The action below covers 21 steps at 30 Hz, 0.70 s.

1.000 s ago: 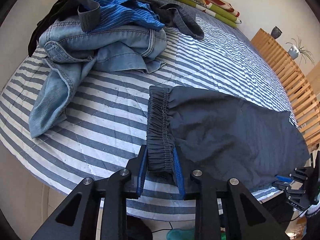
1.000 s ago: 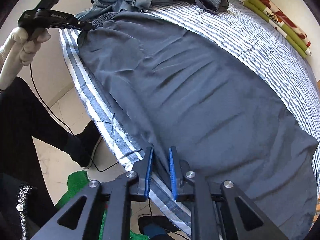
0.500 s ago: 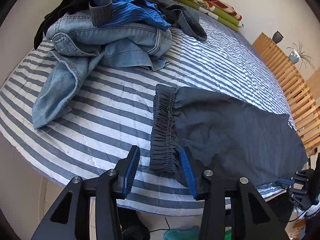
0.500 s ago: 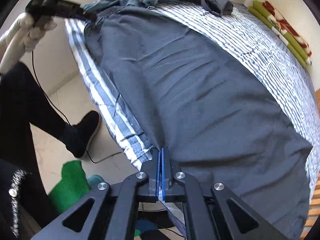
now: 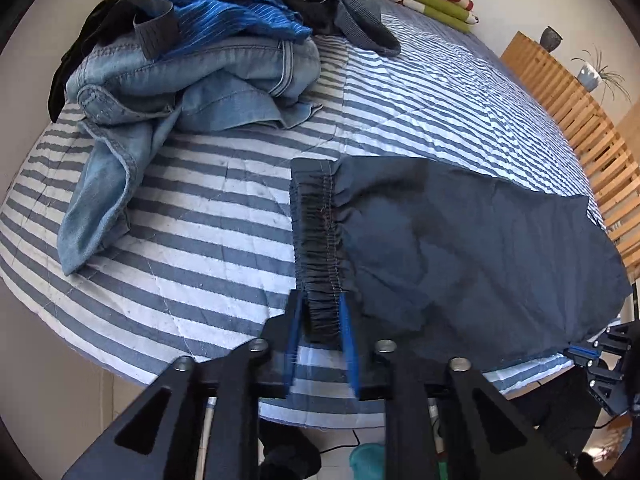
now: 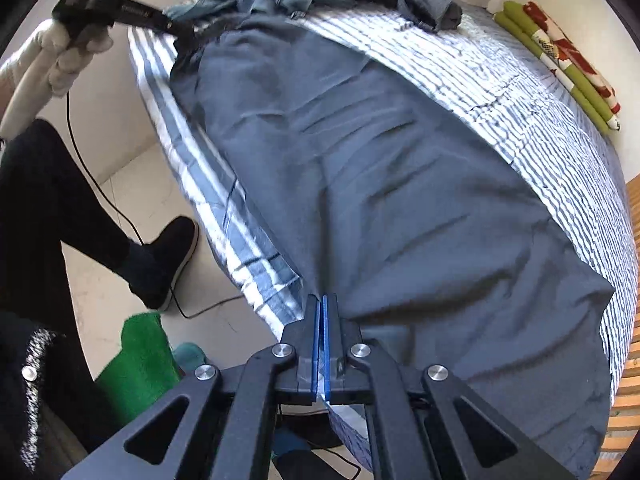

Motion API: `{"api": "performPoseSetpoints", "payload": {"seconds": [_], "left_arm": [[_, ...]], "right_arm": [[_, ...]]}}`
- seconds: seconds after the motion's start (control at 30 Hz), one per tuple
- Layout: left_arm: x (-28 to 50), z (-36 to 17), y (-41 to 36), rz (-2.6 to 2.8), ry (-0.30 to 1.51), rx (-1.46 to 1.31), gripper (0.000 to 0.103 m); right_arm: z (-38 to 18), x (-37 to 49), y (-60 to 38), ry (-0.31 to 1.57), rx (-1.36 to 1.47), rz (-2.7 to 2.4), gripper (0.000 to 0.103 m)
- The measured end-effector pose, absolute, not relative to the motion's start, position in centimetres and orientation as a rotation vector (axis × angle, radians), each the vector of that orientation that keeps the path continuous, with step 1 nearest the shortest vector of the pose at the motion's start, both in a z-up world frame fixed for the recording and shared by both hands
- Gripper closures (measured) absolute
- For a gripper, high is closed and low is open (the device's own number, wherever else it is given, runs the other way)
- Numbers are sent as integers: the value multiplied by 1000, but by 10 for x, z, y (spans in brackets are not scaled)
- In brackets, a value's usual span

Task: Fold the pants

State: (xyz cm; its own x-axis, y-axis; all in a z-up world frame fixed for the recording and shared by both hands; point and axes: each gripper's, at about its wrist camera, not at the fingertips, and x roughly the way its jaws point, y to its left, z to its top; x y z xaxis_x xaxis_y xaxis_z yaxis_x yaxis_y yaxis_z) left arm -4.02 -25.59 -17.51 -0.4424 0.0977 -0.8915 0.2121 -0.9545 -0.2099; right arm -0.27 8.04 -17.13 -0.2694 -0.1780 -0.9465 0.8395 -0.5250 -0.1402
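Pants [image 5: 460,240] flat on the bed [image 5: 200,208], near edge. Thin, limp, light cloth; grab at seams. My left gripper [image 5: 320,332] jaws part-open, straddling the waistband [image 5: 318,240]; right gripper [image 6: 321,320] pinched shut on the hem edge.

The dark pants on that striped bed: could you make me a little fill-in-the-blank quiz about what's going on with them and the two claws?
1. The dark pants lie spread on a bedcover patterned with grey and white ____.
2. The left claw straddles the pants' gathered elastic ____.
3. The right claw, at the pants' near edge, has its jaws ____.
4. The heap behind the pants includes light blue ____.

Missing words: stripes; waistband; shut; jeans
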Motion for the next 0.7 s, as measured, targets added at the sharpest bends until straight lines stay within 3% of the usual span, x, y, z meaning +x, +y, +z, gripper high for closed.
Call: {"api": "performPoseSetpoints", "payload": {"seconds": [0.03, 0.07, 0.17, 0.27, 0.3, 0.33, 0.43, 0.47, 0.6, 0.7], "left_arm": [[-39, -176, -259, -2563, 459, 1604, 44], [-39, -178, -261, -2554, 470, 1594, 37], [-46, -193, -262, -2537, 508, 1637, 36], [-50, -205, -244, -2563, 413, 1626, 56], [-52, -206, -236, -2576, 369, 1631, 67], [-52, -206, -233, -2578, 349, 1620, 77], [-52, -200, -234, -2604, 426, 1596, 88], [-51, -197, -233, -2621, 445, 1582, 88], [-43, -189, -221, -2682, 426, 1519, 89], [-41, -193, -206, -2730, 447, 1510, 89]], "right_arm": [[-177, 1, 79, 904, 1270, -1859, 101], [-181, 4, 78, 925, 1267, -1848, 101], [-182, 3, 80, 918, 1277, -1842, 101], [-178, -3, 85, 877, 1302, -1829, 100], [-177, -4, 86, 868, 1310, -1821, 99], [-175, -5, 86, 854, 1313, -1819, 93], [-161, -9, 89, 760, 1311, -1843, 68], [-154, -11, 90, 710, 1307, -1856, 63], [-118, -27, 83, 520, 1276, -1894, 61], [-93, -54, 59, 318, 1266, -1889, 48]]}}
